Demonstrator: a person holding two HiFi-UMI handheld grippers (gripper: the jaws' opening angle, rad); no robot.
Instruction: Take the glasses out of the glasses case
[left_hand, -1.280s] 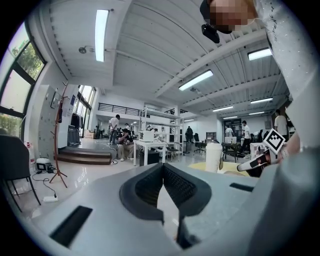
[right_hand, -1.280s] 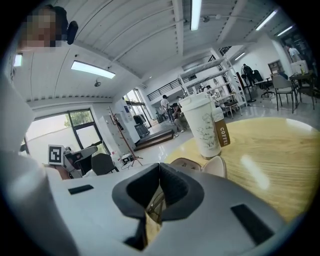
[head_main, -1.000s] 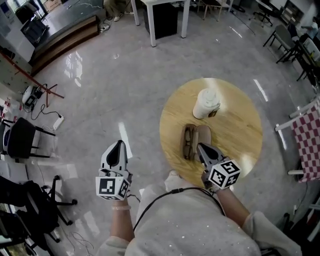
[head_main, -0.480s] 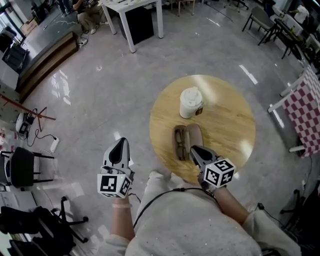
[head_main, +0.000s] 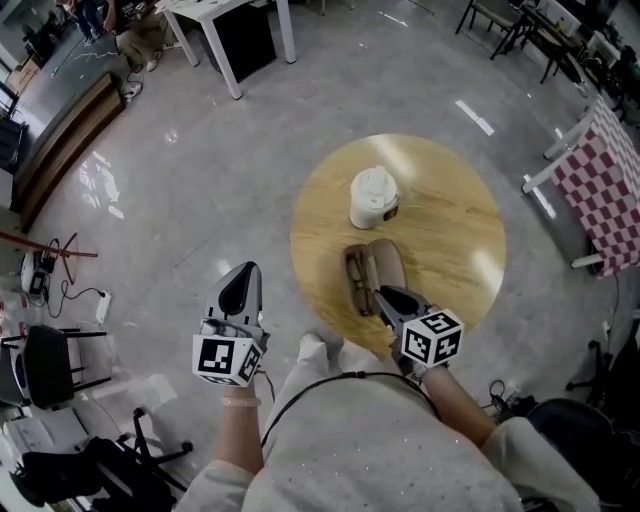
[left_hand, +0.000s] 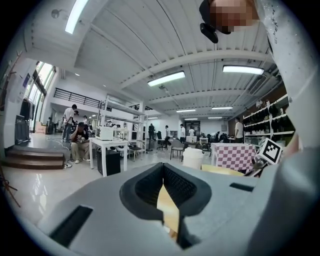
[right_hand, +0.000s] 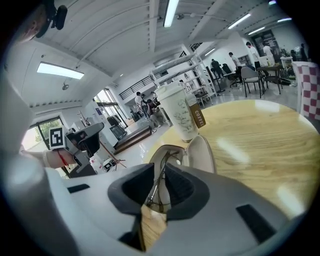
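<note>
- Grey polished floor (head_main: 200, 180) runs across a big open workroom, with a white table (head_main: 230, 30) at the far side and a red-and-white checked cloth (head_main: 600, 180) off to the right.
- Right in front of the person stands a round wooden table (head_main: 450, 230).
- On it, toward the far side, is a lidded paper cup (head_main: 373, 197) with a brown sleeve.
- Just nearer than the cup lies the glasses case (head_main: 388, 265). It is open and flat, with its two halves side by side and the lid half on the right.
- The glasses (head_main: 356, 282) lie folded in the left half of the case.
- The right gripper (head_main: 385, 295) is over the near edge of the table, its tip just at the near end of the case.
- In the right gripper view its jaws stand a narrow slit apart. The glasses frame shows through that slit, lined up with it, and bare wood shows below.
- I can't see the jaws pinching anything.
- The left gripper (head_main: 244, 272) is held out over the floor, well clear of the table's left edge and pointing forward.
- In the left gripper view its jaws meet at the tips with nothing between them, and a sliver of the tabletop shows through behind.
</note>
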